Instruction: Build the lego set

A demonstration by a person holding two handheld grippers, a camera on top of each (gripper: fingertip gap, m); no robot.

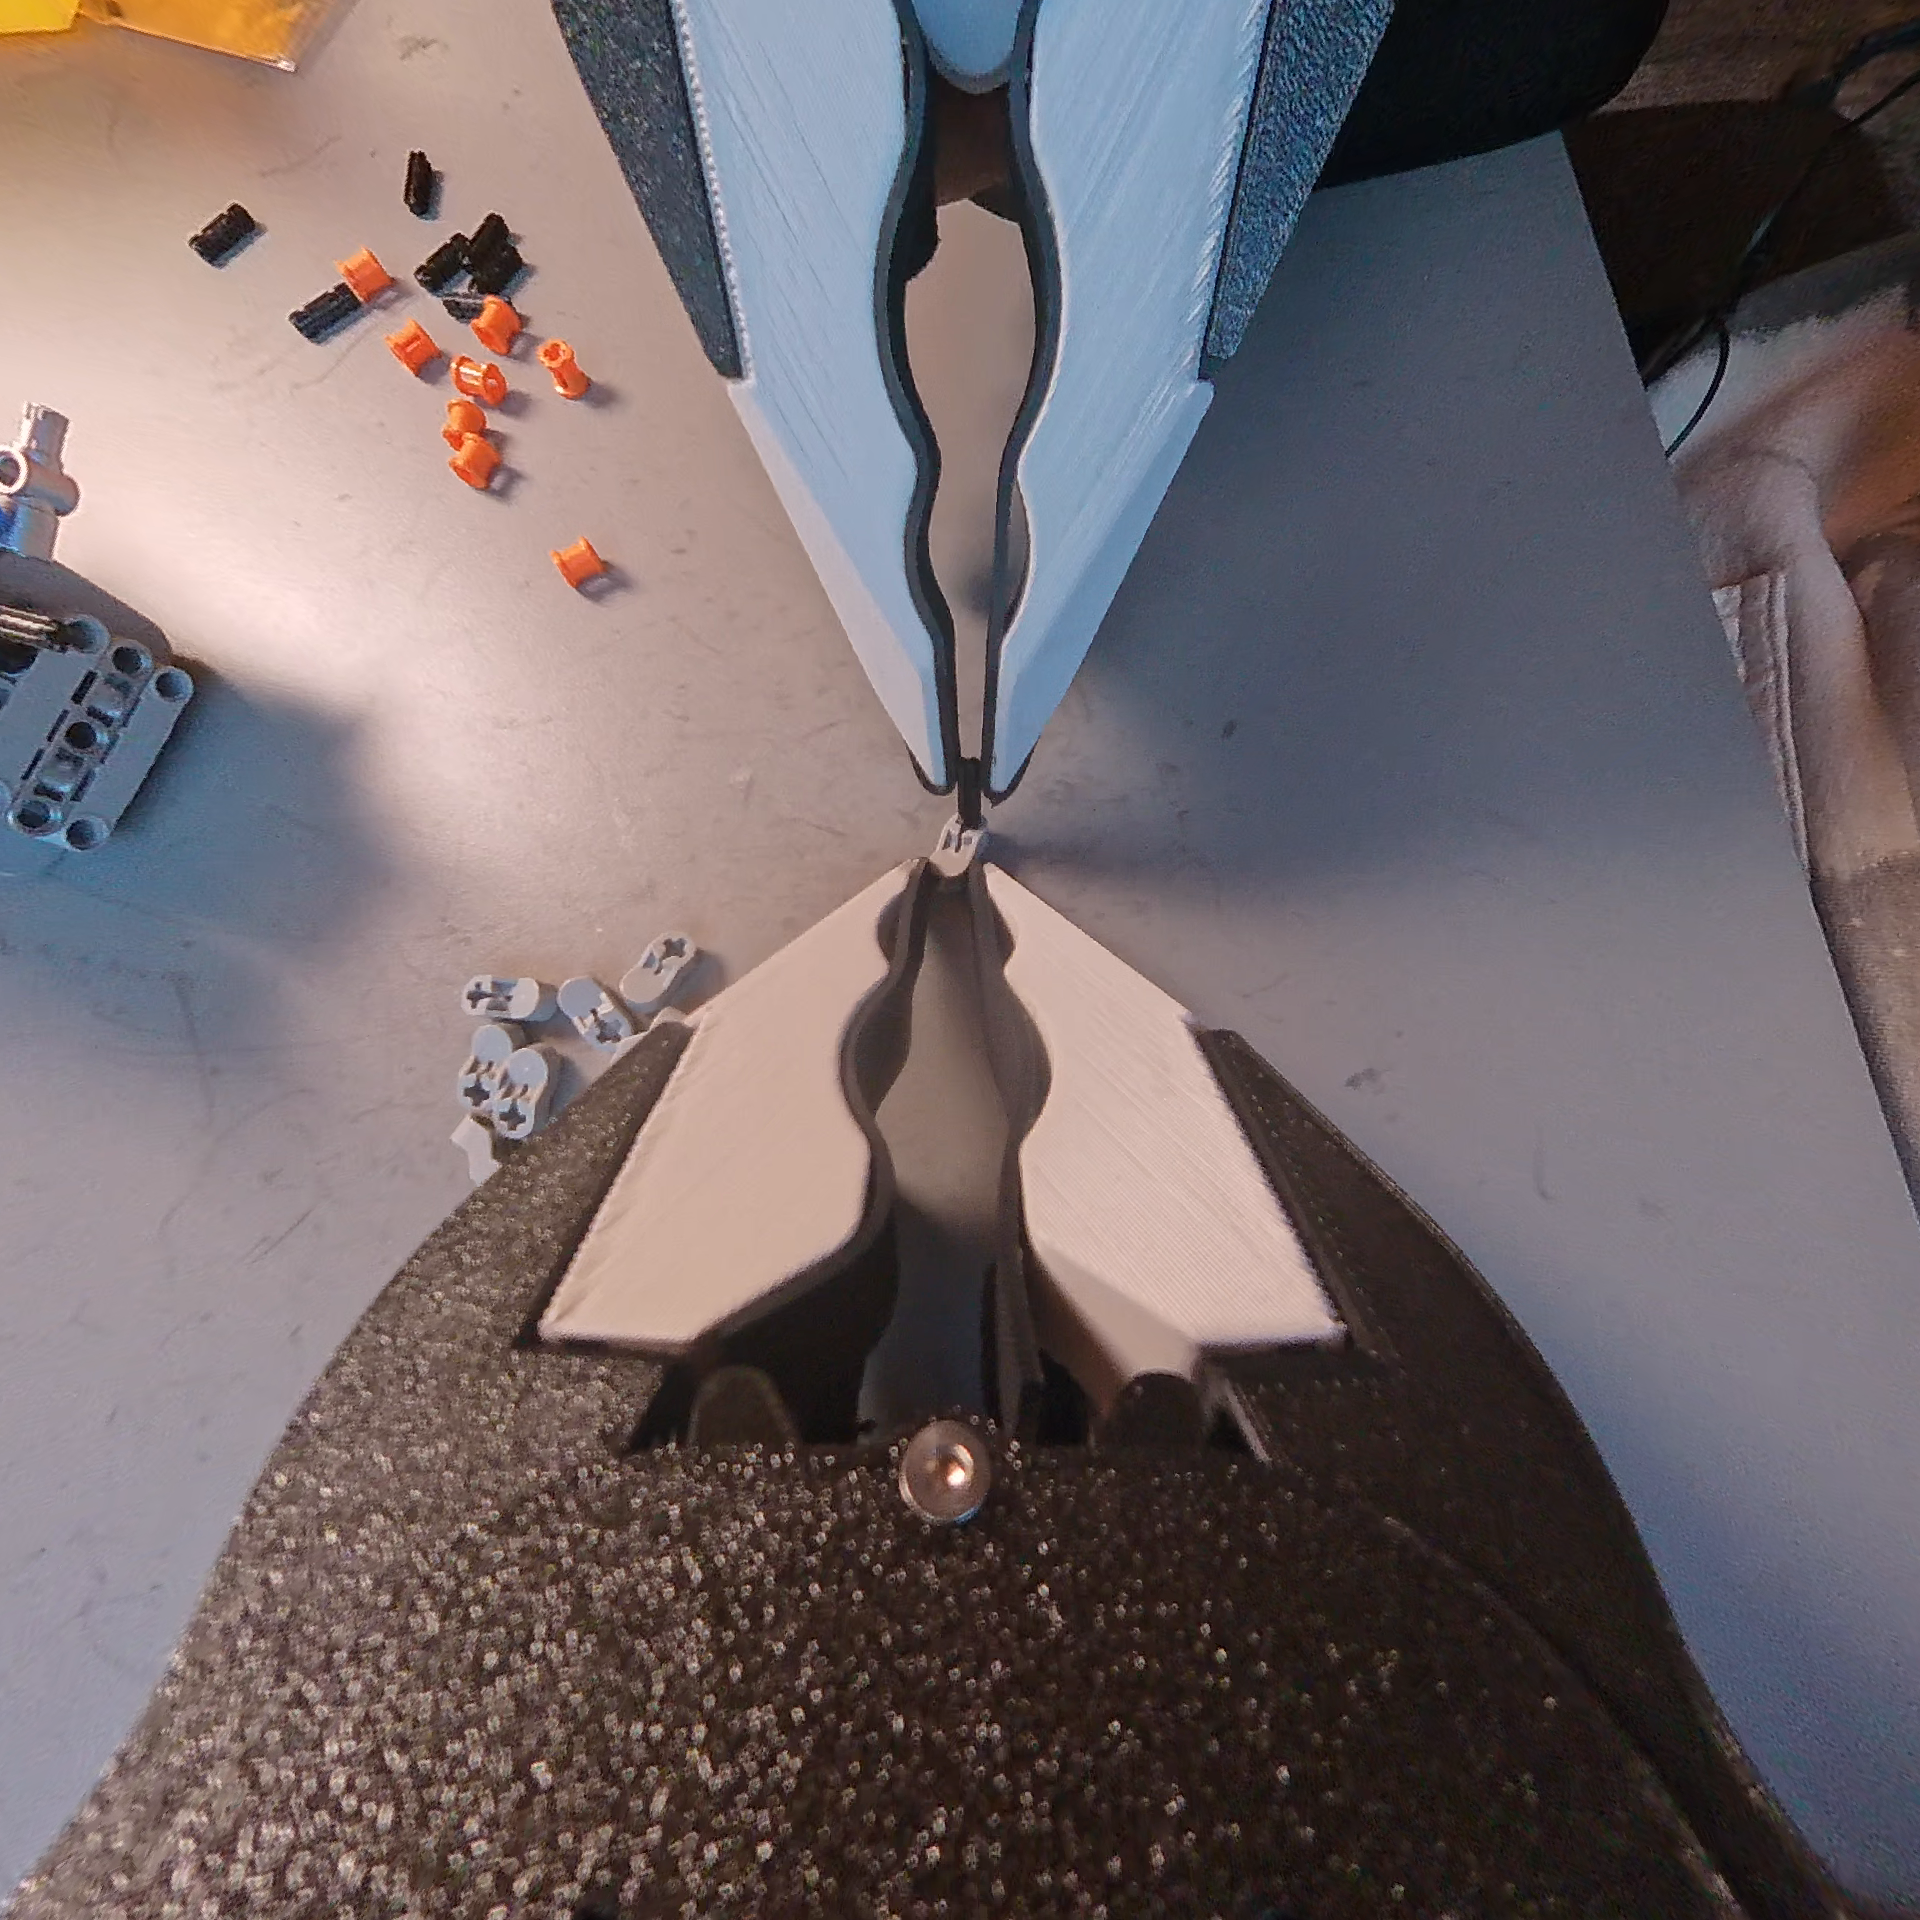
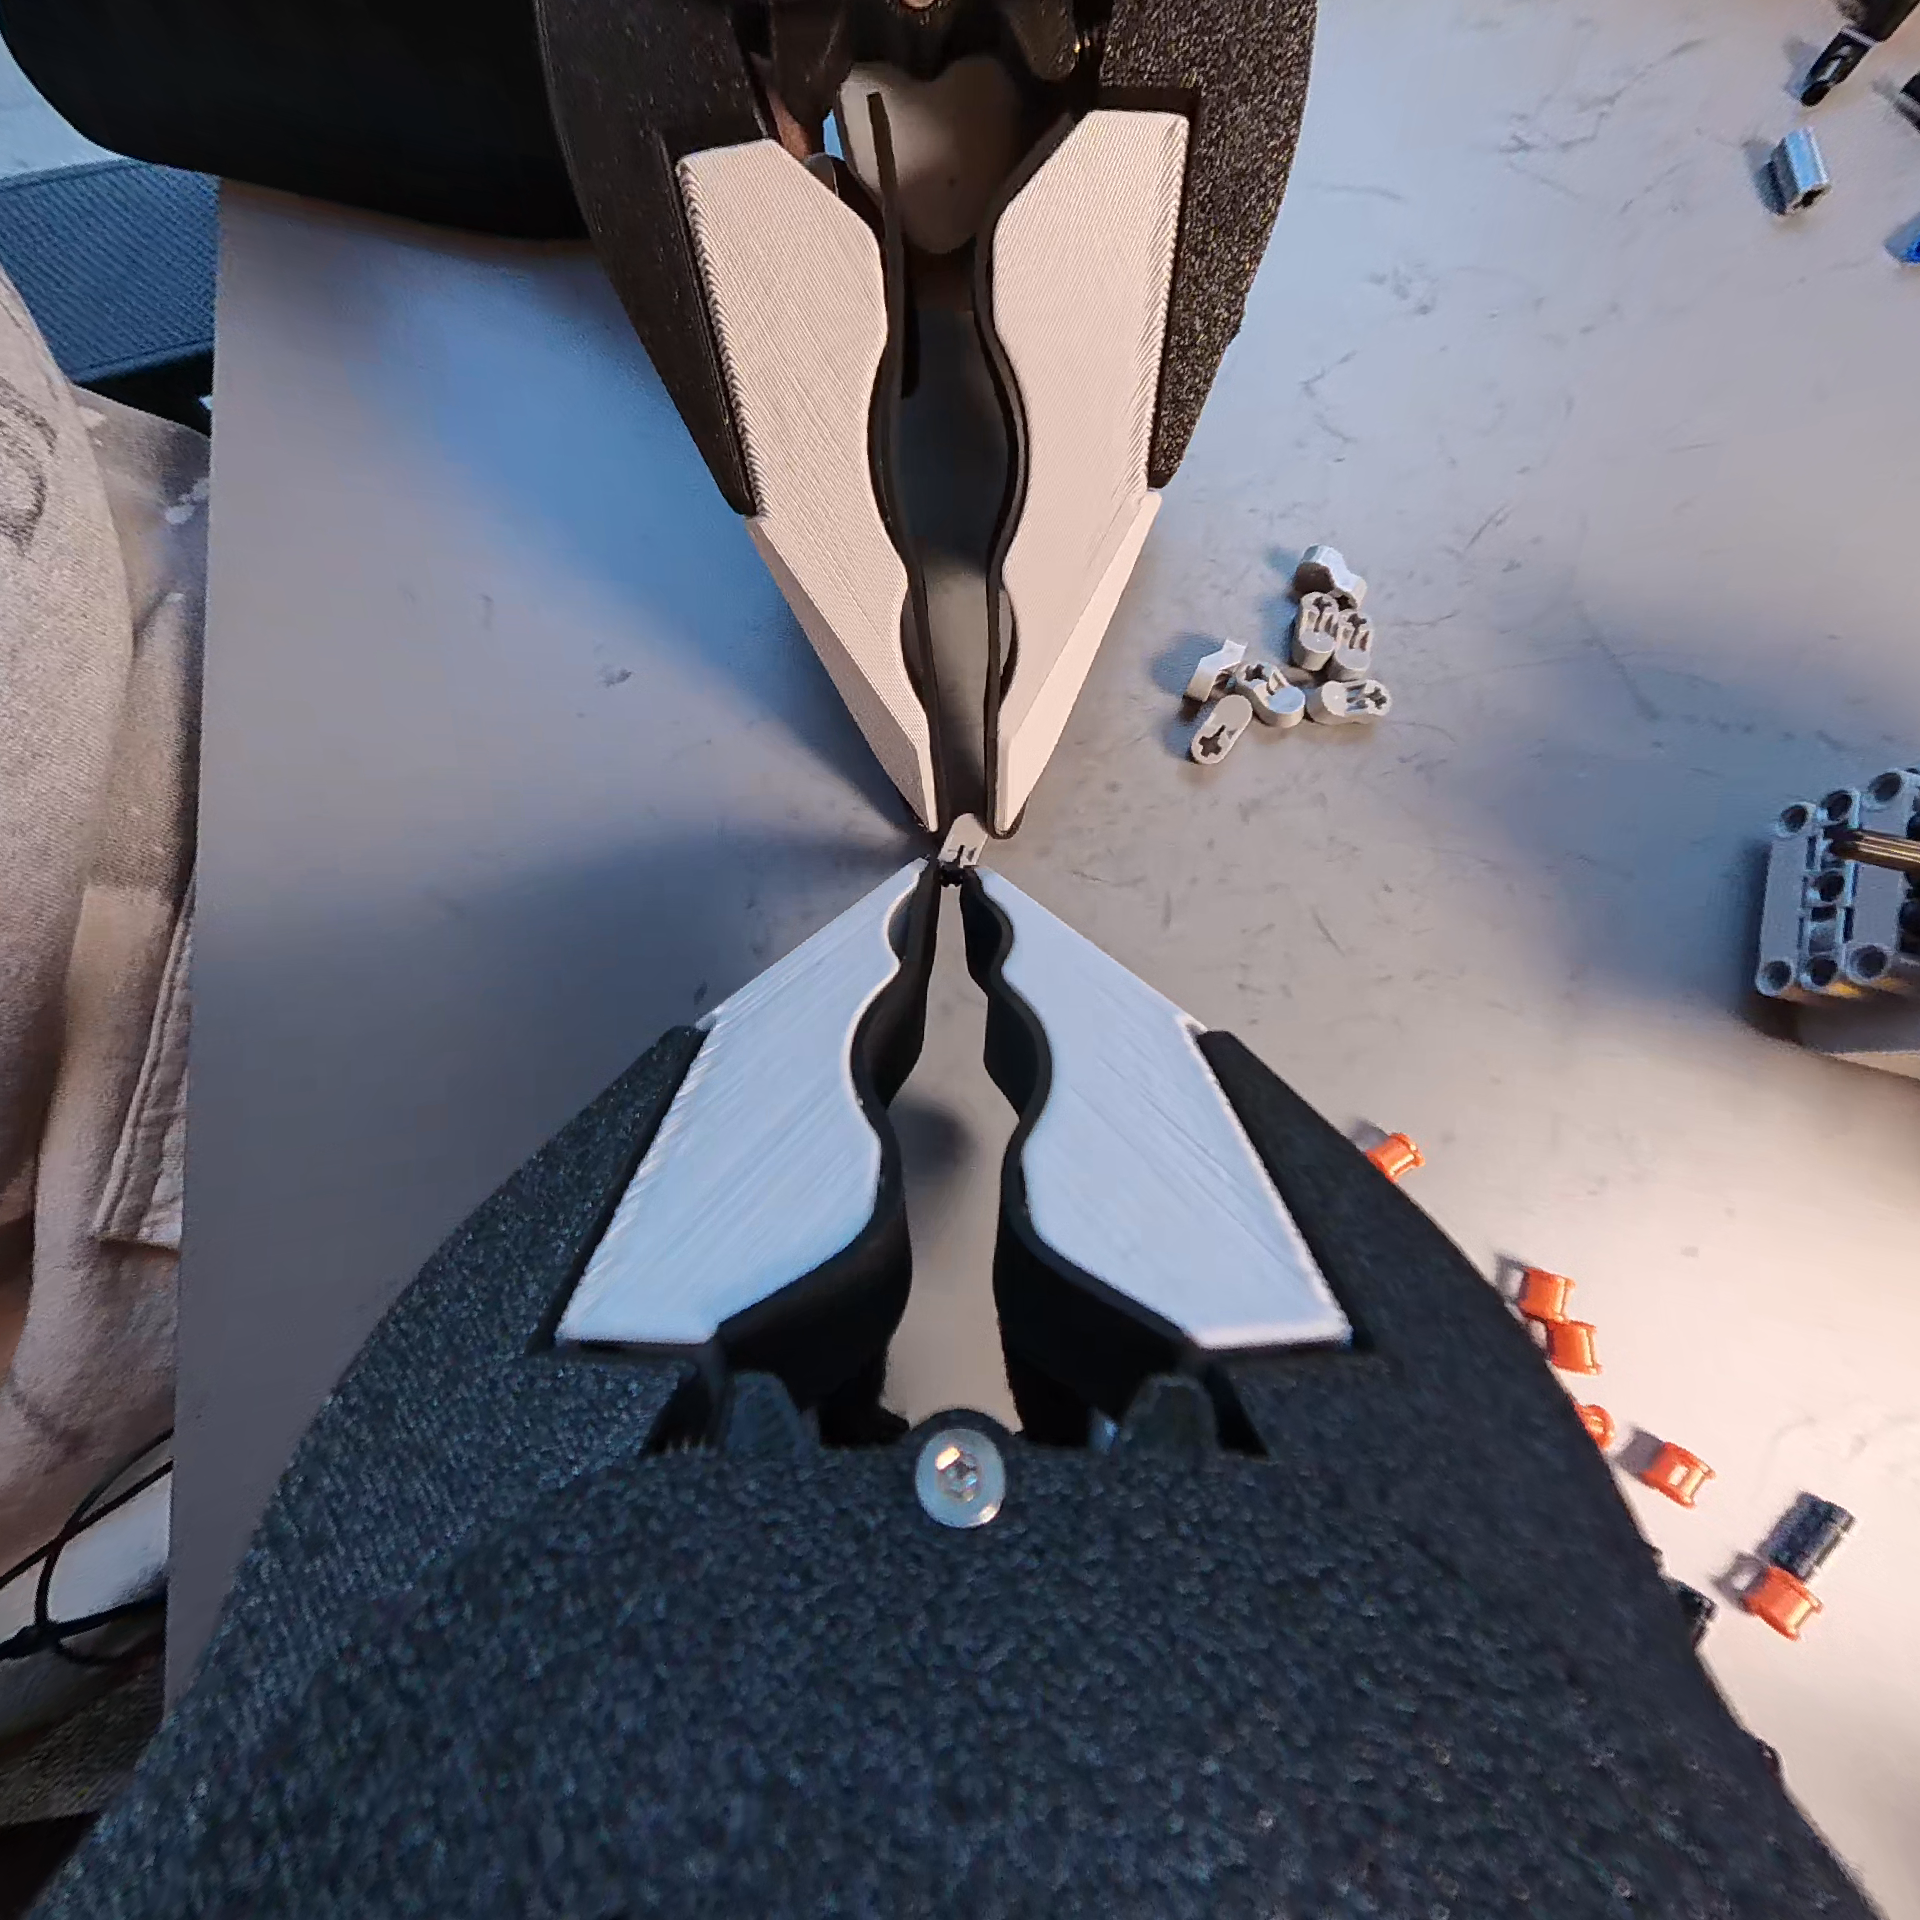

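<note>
Two tools tip to tip above the grey surface (image 1: pixel 1351 727) — left tool (image 1: pixel 954 862) pinched on a small grey connector (image 1: pixel 960 837), right tool (image 2: pixel 951 878) clamped on a black pin (image 1: pixel 969 792), orange bushes (image 1: pixel 478 374) scattered nearby.

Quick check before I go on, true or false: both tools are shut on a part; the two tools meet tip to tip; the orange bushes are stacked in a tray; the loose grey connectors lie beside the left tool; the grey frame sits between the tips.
1. Both tools are shut on a part. True: left tool grips a small grey connector, right tool a thin black pin.
2. Tools meet tip to tip. True.
3. Orange bushes stacked in a tray. False: scattered on the table.
4. Loose grey connectors beside the left tool. True.
5. Grey frame between the tips. False: off to the side.
</note>
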